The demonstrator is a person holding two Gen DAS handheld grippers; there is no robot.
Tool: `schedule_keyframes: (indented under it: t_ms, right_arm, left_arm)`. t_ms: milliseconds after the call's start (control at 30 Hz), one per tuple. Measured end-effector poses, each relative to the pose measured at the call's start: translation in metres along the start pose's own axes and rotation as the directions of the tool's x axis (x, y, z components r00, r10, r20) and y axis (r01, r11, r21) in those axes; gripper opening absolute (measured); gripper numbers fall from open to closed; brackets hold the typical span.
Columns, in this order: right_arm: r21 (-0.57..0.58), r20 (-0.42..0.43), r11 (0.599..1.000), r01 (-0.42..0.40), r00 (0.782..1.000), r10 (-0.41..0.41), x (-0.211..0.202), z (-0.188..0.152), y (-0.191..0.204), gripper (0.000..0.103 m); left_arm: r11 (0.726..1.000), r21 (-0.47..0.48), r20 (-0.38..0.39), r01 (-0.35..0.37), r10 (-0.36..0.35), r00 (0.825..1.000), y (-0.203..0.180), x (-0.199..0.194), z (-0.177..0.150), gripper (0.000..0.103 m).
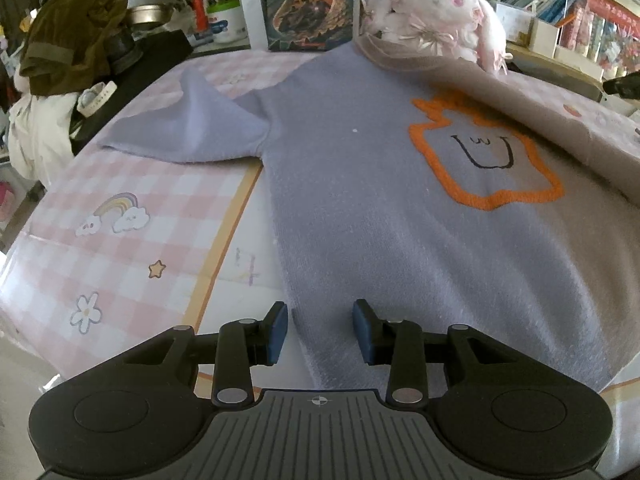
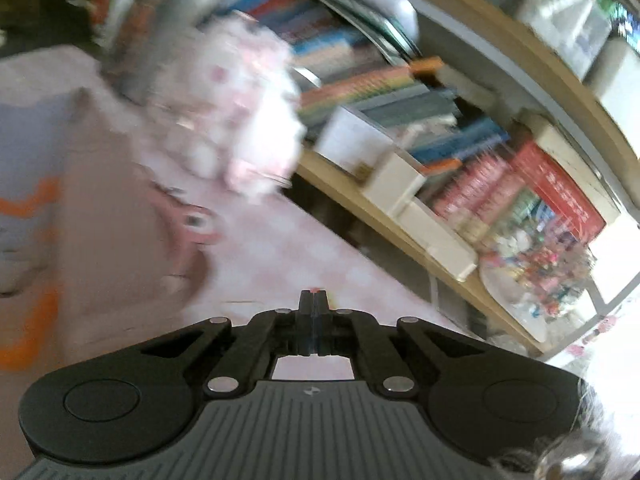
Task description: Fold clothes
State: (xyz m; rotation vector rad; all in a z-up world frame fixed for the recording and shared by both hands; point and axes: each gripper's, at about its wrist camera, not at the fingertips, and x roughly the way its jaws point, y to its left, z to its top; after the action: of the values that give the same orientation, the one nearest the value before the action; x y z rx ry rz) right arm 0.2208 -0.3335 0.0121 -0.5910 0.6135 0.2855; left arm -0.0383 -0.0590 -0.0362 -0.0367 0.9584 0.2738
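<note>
A lavender and beige sweater (image 1: 360, 184) with an orange outline figure (image 1: 480, 152) lies flat on the pink checked tablecloth (image 1: 132, 216). Its left sleeve (image 1: 192, 124) spreads out to the left; the beige right side is folded over the body. My left gripper (image 1: 320, 330) is open, its blue pads straddling the sweater's lower left hem edge. My right gripper (image 2: 314, 300) is shut and empty above the tablecloth (image 2: 288, 256), to the right of the sweater (image 2: 80, 208). The right wrist view is blurred by motion.
A pink and white plush toy (image 1: 436, 12) sits at the sweater's collar; it also shows in the right wrist view (image 2: 236, 120). A book (image 1: 308, 4) stands behind. An olive garment (image 1: 76, 36) hangs at far left. Bookshelves (image 2: 460, 152) line the right side.
</note>
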Motion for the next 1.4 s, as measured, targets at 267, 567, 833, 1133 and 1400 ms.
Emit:
schedule_keyframes:
  t_ms: [267, 567, 833, 1133, 1400]
  right_arm:
    - [0.095, 0.059, 0.968, -0.232, 0.972, 0.227, -0.042, 0.002, 0.004, 0.041]
    - [0.03, -0.033, 0.933, -0.358, 0.933, 0.359, -0.045, -0.021, 0.051, 0.058]
    - [0.1, -0.073, 0.953, -0.284, 0.954, 0.292, -0.007, -0.028, 0.03, 0.011]
    - [0.26, -0.002, 0.957, -0.127, 0.991, 0.132, -0.011, -0.024, -0.009, 0.014]
    - [0.331, 0.027, 0.834, -0.441, 0.888, 0.459, -0.089, -0.063, 0.021, 0.038]
  left_arm:
    - [0.999, -0.022, -0.017, 0.03, -0.03, 0.999, -0.001, -0.005, 0.002, 0.048]
    - [0.999, -0.025, -0.018, 0.047, -0.048, 0.999, -0.013, 0.0, 0.0, 0.056]
    - [1.0, -0.003, 0.009, 0.012, -0.012, 1.0, -0.012, -0.002, -0.001, 0.01]
    - [1.0, 0.023, 0.021, -0.016, 0.016, 1.0, -0.011, 0.002, 0.002, 0.01]
    - [0.998, 0.044, 0.021, -0.035, 0.034, 0.999, 0.005, 0.011, 0.012, 0.01]
